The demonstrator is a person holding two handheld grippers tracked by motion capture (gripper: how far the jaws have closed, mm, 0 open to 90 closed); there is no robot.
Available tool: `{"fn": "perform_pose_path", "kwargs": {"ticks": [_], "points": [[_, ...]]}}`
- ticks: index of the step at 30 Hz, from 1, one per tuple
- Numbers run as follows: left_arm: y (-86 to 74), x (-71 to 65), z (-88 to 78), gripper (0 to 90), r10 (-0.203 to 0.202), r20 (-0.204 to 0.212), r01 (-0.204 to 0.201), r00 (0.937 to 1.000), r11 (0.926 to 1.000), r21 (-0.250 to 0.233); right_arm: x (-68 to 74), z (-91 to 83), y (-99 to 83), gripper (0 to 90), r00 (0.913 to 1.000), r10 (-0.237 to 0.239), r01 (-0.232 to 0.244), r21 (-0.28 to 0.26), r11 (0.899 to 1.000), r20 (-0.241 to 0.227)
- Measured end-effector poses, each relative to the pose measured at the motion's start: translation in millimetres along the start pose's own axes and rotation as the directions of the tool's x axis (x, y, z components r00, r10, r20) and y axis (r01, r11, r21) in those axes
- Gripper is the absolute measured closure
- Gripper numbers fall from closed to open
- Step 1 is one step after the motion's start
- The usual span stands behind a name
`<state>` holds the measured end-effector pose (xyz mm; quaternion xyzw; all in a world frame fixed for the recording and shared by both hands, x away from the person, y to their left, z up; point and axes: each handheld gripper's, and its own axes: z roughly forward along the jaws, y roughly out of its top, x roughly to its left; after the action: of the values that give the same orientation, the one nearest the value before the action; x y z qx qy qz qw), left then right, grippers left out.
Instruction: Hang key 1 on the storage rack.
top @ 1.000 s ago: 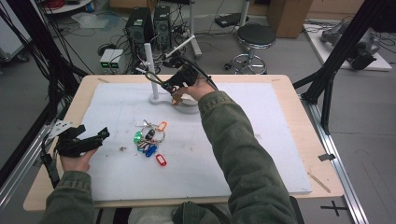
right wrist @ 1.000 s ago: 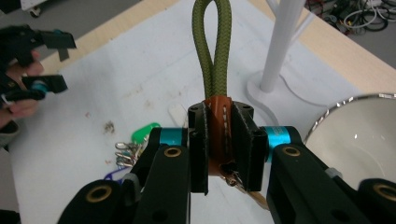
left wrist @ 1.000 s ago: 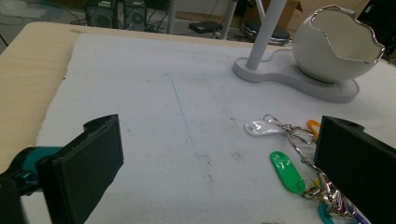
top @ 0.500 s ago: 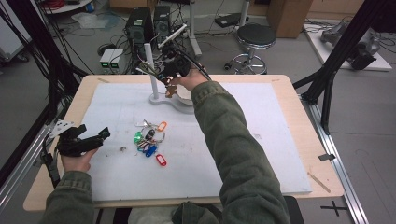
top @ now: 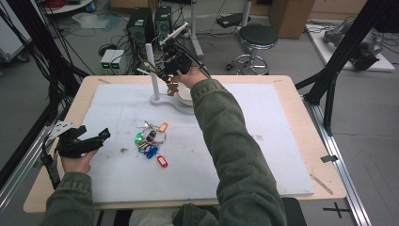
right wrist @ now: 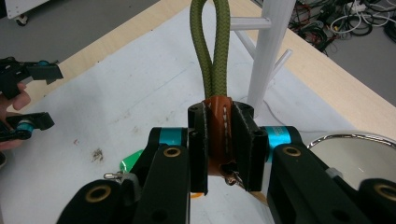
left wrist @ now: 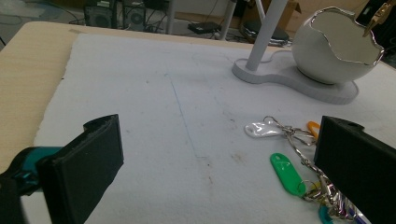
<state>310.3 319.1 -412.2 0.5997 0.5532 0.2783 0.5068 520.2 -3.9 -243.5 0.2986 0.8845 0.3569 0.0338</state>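
Overhead, the right gripper (top: 173,70) was raised at the far edge of the table, beside the white stand (top: 155,75), with a brown keychain (top: 172,88) hanging under it. A white bowl (top: 184,97) sat on the stand's base, just under that hand. Near the middle of the white mat (top: 235,141) lay a bunch of keys and coloured tags (top: 151,139), untouched. The left gripper (top: 81,141) rested at the near left edge of the mat, well apart from the bunch; its jaws looked spread.

From the left gripper view, both black jaws stood wide with nothing between them, bare mat (left wrist: 163,116) showing in the gap. The bunch (left wrist: 299,158) lay just beside the right-hand jaw, with a green tag (left wrist: 287,172) and a white tag (left wrist: 259,129) on the ring. Farther off stood the stand (left wrist: 268,35) and the bowl (left wrist: 336,49), whose rim was jagged and silver-edged.

From the right gripper view, the jaws were clamped narrow on the keychain's brown leather tab (right wrist: 219,135), stitched along its length. A green cord loop (right wrist: 210,46) rose from the tab, upright, close to the stand's post (right wrist: 271,56) and its short pegs; whether the loop touched a peg could not be told. The bowl's rim (right wrist: 355,137) showed at lower right. The left gripper (right wrist: 28,95) showed far off, jaws apart.
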Motion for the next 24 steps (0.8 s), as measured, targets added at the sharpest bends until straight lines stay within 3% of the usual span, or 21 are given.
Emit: {"fn": "perform_pose_path", "kwargs": {"ticks": [20, 24], "points": [[0.1, 0.9, 0.7, 1.7, -0.002, -0.001, 0.002, 1.0, 1.0, -0.003, -18.0, 19.1, -2.3, 76.9, 0.9991, 0.04, -0.04, 0.01, 0.999, 0.016], [0.3, 2.1, 0.9, 1.8, -0.005, -0.003, 0.005, 1.0, 1.0, -0.002, -20.7, 25.8, -2.1, 76.6, 0.9993, 0.027, -0.028, 0.008, 1.0, 0.026]]}}
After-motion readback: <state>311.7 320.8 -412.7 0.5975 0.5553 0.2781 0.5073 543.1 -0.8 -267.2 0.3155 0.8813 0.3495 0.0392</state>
